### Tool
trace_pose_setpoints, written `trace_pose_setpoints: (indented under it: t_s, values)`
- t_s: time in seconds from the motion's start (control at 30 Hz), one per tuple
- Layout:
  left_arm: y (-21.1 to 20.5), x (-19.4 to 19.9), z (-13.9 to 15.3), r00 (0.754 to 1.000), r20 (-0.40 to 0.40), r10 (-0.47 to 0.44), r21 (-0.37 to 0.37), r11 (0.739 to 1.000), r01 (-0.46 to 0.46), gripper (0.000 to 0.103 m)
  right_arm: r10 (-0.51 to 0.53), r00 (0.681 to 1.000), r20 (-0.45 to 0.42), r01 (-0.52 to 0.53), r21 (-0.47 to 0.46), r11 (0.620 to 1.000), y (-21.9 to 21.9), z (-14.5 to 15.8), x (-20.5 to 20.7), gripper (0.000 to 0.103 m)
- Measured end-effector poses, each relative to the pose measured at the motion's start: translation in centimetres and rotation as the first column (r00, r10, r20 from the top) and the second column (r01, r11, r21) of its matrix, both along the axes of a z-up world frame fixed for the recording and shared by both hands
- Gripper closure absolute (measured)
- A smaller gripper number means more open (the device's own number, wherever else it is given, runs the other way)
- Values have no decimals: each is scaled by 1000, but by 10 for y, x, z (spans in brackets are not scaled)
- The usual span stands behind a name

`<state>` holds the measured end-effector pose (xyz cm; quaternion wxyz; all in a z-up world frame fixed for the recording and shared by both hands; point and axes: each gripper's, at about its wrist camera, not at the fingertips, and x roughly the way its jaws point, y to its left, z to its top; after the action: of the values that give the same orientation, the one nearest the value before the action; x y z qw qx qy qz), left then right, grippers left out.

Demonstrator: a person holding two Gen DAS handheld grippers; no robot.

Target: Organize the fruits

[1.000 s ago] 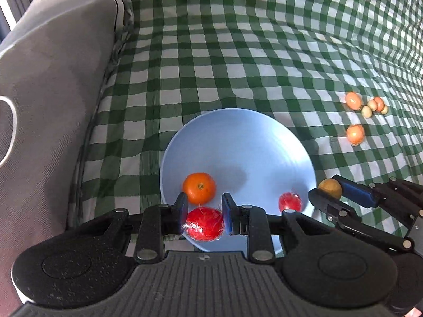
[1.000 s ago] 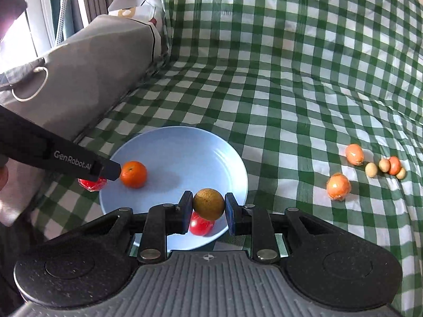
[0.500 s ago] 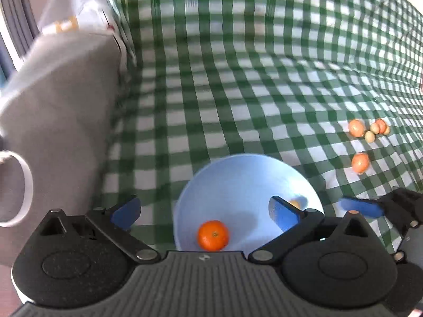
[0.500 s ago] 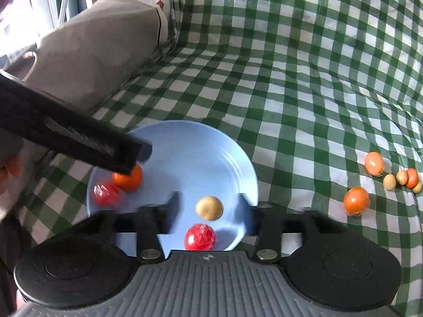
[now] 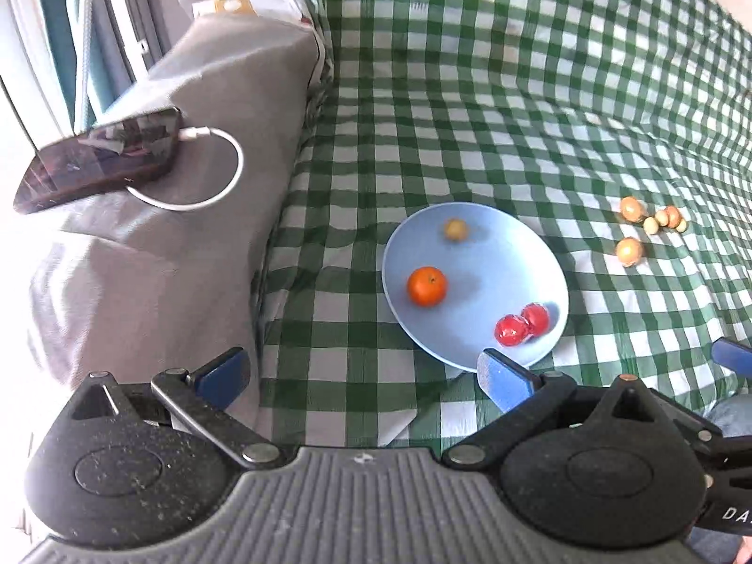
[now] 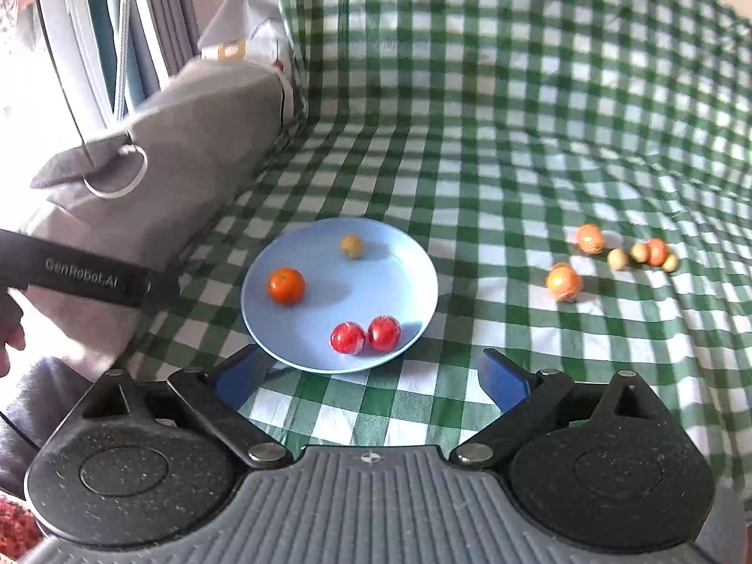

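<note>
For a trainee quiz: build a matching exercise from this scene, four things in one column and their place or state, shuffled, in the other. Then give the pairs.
Things:
1. orange
2. two red fruits
3. left gripper
4. phone

Place or state:
A. on the grey cushion, cable plugged in
B. open, holding nothing
C. side by side at the blue plate's near edge
D. alone on the plate's left side

Pairs: 1-D, 2-C, 3-B, 4-A
</note>
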<state>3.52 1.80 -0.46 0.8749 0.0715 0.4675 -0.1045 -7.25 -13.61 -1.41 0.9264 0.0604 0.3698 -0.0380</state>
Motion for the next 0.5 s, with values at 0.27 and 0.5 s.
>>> trace_pose_setpoints:
  t_s: [0.27,0.5]
  values:
    - [-2,-39,20,999,39,-4,6,1000,3,0,23,998,62,-23,1,1000,19,16,-36,3]
    - [-4,-55,33,997,75,-11,9,1000,10,0,45,993,108,-44,-6,999,23,25,-52,1]
